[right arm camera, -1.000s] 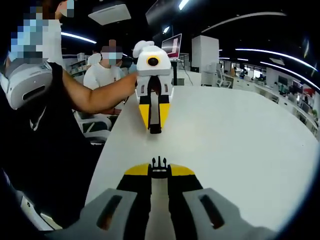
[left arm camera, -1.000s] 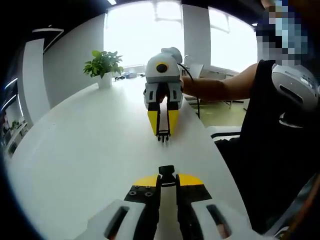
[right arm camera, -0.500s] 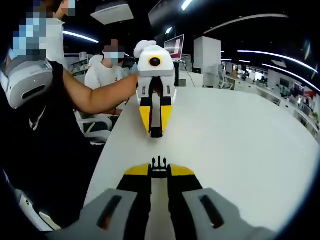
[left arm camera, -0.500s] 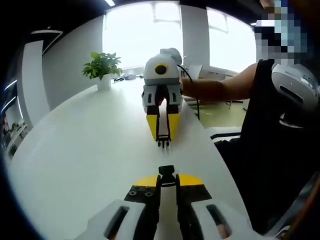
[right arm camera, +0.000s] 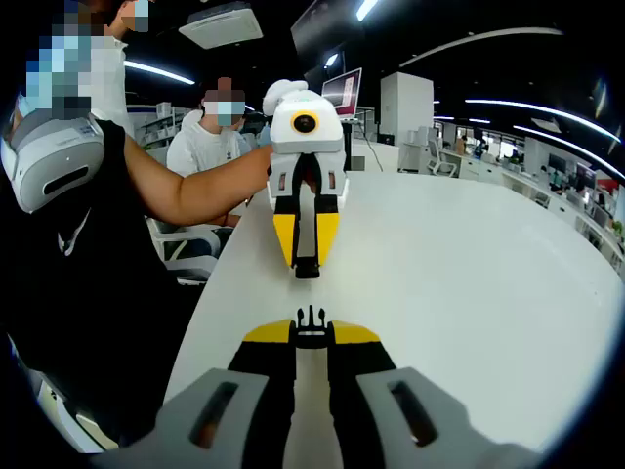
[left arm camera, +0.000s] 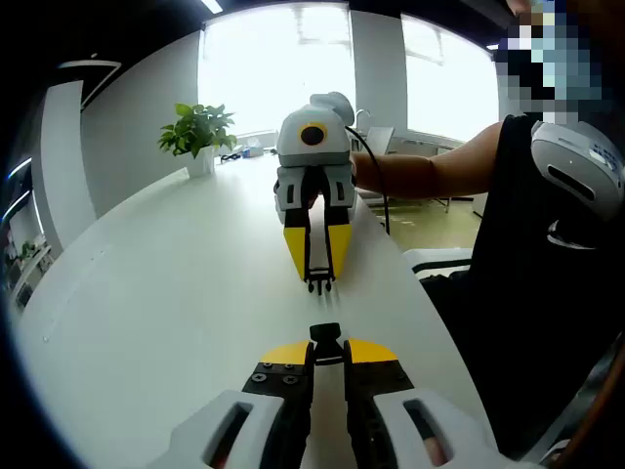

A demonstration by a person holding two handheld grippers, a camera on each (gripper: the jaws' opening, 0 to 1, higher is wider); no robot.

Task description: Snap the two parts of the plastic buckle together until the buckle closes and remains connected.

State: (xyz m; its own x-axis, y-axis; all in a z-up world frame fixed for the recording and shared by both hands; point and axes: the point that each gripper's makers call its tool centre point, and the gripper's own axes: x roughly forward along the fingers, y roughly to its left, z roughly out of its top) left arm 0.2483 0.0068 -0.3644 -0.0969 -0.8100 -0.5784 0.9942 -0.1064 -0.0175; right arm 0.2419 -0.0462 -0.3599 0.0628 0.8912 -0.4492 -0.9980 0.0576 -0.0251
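Your left tongs (left arm camera: 327, 344) gripped the socket (left arm camera: 326, 335); your right tongs (right arm camera: 311, 322) gripped the prong (right arm camera: 311, 319) (tips facing, just apart), both above the counter (left arm camera: 176, 283).

- table (left arm camera: 176, 293) looked like smooth white laminate, semi-matt, soft window glare at the far end
- left tool (left arm camera: 327, 354) had matt black jaws with yellow plastic tips and a pale grey moulded plastic body; small metal screw heads showed on the black part
- socket half of buckle (left arm camera: 326, 334) was black plastic, dull finish
- right tool (right arm camera: 312, 337) had the same matt black, yellow and grey plastic
- pronged half of buckle (right arm camera: 312, 319) was black plastic, slight sheen
- person's top (right arm camera: 59, 293) was black cloth, matt
- plant pot (left arm camera: 203, 158) was white and smooth, material unclear
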